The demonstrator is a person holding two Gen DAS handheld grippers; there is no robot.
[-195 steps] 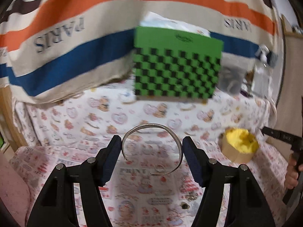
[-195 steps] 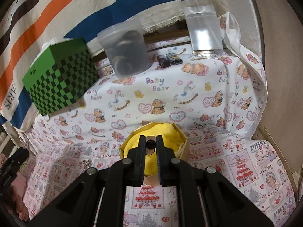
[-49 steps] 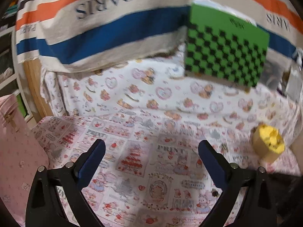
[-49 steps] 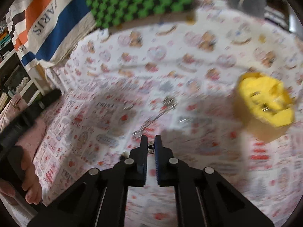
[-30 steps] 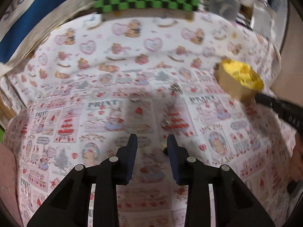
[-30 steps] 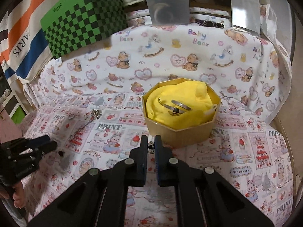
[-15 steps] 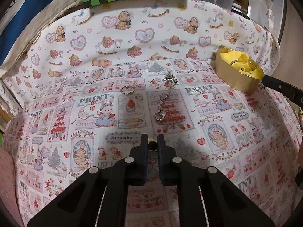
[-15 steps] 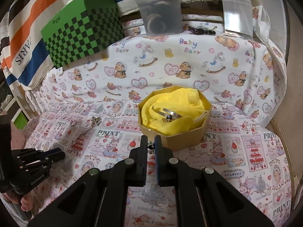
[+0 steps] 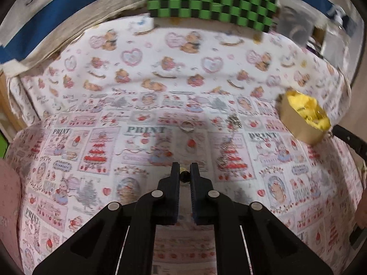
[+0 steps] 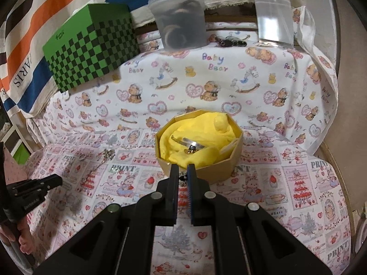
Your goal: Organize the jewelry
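An octagonal cardboard box lined with yellow cloth stands on the printed cloth; a silver bangle and a small charm lie in it. The box also shows in the left wrist view. My left gripper is shut on a small gold earring, held above the cloth. My right gripper is shut on a small dark piece of jewelry, just in front of the box. A silver chain necklace and a ring lie on the cloth, also in the right wrist view.
A green checkered box, a clear plastic tub and a clear bottle stand along the back. A striped PARIS bag hangs at back left. A pink cushion lies at the left edge.
My left gripper shut on the small earring and has lifted it off the cloth. My right gripper stays shut on its piece, close in front of the box.
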